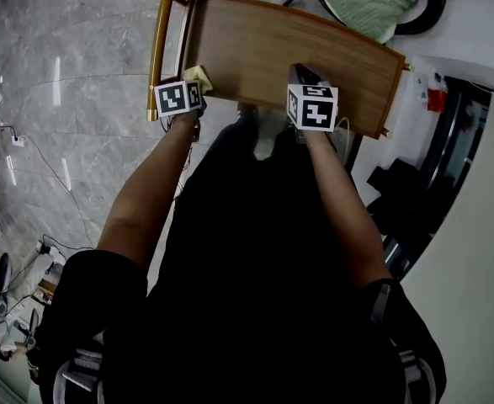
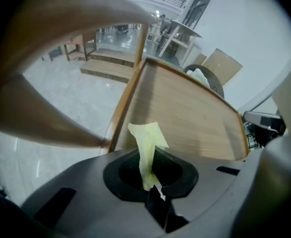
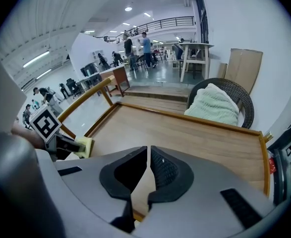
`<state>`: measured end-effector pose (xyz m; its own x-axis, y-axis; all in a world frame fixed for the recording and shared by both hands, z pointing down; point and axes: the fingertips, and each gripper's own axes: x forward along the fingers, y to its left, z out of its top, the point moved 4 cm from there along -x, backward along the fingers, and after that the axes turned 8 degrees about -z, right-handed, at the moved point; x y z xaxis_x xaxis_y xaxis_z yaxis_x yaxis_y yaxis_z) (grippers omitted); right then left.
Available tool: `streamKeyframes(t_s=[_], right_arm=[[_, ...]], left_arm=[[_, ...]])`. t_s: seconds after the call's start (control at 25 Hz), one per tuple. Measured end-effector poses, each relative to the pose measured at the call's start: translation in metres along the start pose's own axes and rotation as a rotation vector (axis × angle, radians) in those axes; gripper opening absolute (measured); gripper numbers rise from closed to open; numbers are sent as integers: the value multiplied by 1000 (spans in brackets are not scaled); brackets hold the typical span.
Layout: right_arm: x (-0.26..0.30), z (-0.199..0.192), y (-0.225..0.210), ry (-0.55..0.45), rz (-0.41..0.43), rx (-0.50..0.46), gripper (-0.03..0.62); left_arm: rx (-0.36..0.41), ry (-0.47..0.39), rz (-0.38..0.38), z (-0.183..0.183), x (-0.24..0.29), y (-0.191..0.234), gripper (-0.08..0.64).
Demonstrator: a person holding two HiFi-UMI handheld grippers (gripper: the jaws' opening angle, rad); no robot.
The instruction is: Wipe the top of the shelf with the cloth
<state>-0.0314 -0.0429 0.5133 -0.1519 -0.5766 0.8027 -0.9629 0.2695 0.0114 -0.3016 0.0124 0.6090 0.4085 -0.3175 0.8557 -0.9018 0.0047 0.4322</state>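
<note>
— Where's the cloth (image 2: pixel 146 145)?
— Pinched in the left tongs (image 2: pixel 149 175), at the shelf's (image 1: pixel 289 40) seven o'clock corner, ready to wipe.
— And the right tongs (image 3: pixel 148 157)?
— Closed, empty, idle at five o'clock.

right hand-held gripper (image 3: pixel 148 152) | jaws pressed together | above wooden shelf top (image 3: pixel 200 138)

This is a large open workplace hall. It has a polished grey stone floor (image 1: pixel 78 99), a high white ceiling with strip lights (image 3: pixel 36 58) and an upper balcony railing (image 3: pixel 167 21). Desks (image 3: pixel 116 78) and tall tables (image 3: pixel 195 53) stand about, people (image 3: pixel 146 43) stand beyond them, and cables (image 1: pixel 45 162) trail across the floor.
</note>
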Motion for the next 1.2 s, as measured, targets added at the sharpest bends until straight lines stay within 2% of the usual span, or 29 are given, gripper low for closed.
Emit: streamKeyframes(t_s=[0.16,0.28,0.44,0.6,0.72,0.84,1.0,1.08,1.2], right_arm=[[-7,7,-11,-20,-9,-8,34],[-17,22,-19,-72,50,-34,34],[-52,73,-25,-245,248,-81,34],[-112,111,-25,-415,405,-144,34],[-157,137,-34,-536,480,-179,34],[-201,158,-49,-645,533,-163,34],[-257,174,-71,-768,575,-111,31],[-281,173,-79,-808,607,-97,29],[-307,168,-78,-847,640,-132,25]], left_arm=[[-37,-14,40,1,-1,6,32],[-63,-51,21,6,-1,-2,32],[61,-197,-122,51,-21,-54,32],[164,-399,-301,97,-79,-131,32],[309,-555,-442,132,-127,-199,32],[472,-669,-551,155,-176,-263,32],[645,-741,-648,159,-227,-317,32],[690,-752,-688,150,-245,-335,32],[734,-750,-733,134,-262,-350,32]])
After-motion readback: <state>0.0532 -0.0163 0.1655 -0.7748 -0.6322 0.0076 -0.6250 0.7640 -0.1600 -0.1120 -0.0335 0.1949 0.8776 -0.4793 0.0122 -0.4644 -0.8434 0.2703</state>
